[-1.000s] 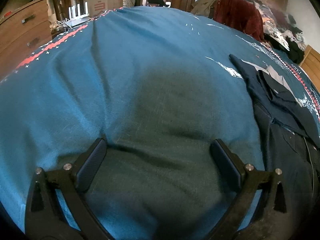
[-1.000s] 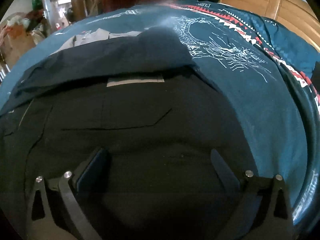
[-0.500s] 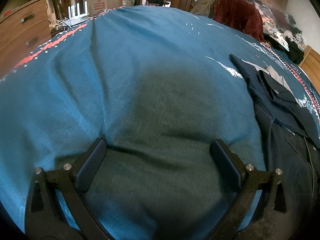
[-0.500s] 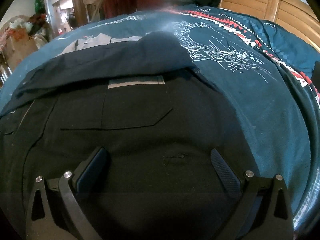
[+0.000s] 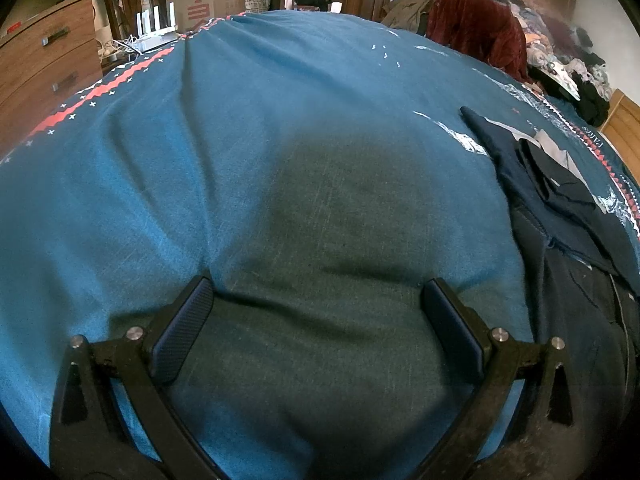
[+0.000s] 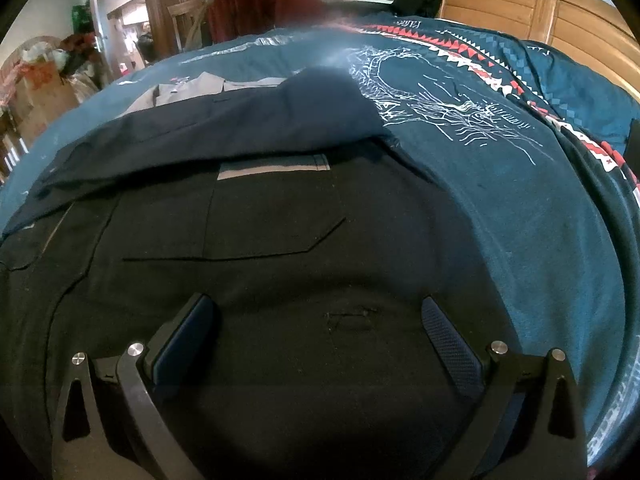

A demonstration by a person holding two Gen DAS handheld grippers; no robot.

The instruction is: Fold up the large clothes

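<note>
My left gripper (image 5: 318,300): jaws wide apart, nothing between, over bare teal bedspread (image 5: 240,140). Only strip of dark garment (image 5: 560,216) visible at right edge of that view, rest cut off. My right gripper (image 6: 320,320): jaws spread wide, gripping nothing, low over garment (image 6: 280,240); contact hard to judge. Right view alone shows chest pocket (image 6: 272,220), grey strip (image 6: 272,170), navy flap folded across top, white print on bedspread (image 6: 500,200). Garment lies flat, toward bed's right side.

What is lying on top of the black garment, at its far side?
A navy garment overlaps the far edge of the black garment, above its pocket. A grey piece shows beyond it. What the navy fabric covers cannot be seen.
</note>
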